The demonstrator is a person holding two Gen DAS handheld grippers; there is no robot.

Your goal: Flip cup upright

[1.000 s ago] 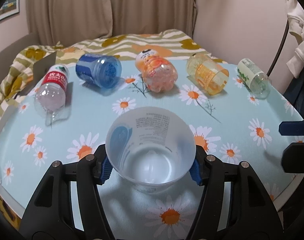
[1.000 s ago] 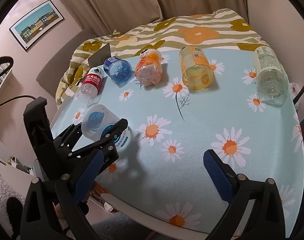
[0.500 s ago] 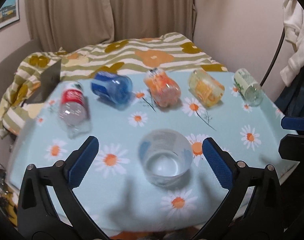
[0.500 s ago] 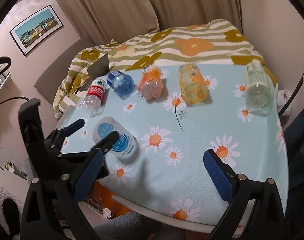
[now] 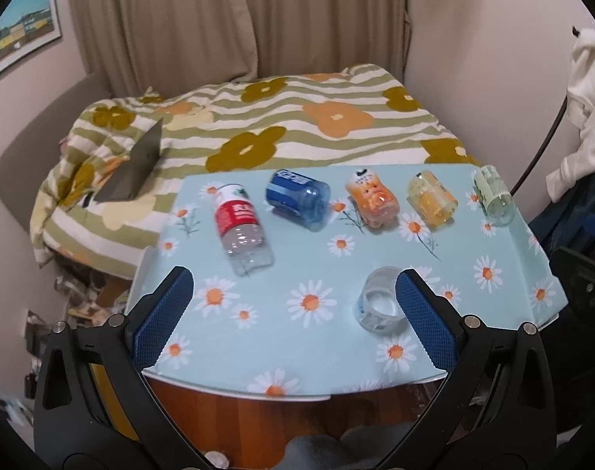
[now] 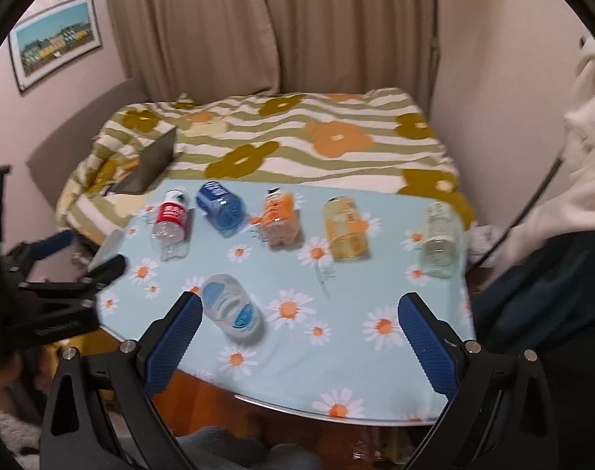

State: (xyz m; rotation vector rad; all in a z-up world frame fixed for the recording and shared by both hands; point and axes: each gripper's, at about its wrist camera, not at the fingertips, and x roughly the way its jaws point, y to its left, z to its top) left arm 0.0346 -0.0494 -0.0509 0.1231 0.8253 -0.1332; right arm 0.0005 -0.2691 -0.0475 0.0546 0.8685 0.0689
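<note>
The cup (image 5: 379,305) stands upright, mouth up, near the desk's (image 5: 336,372) front edge. Both my jaws gape wide, holding nothing, clear of it. Flipping looks finished.

Black left tongs (image 5: 293,305), right tongs (image 6: 299,323), blue textured pads (silver screws)

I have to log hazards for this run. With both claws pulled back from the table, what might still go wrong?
1. The clear plastic cup with blue label stands upright near the front edge of the daisy-print table; a bump might push it off.
2. The left claw is open, and its right pad overlaps the cup in view, so swinging sideways may clip it.
3. Five bottles lie on their sides and may roll, such as the red-labelled clear bottle.
</note>
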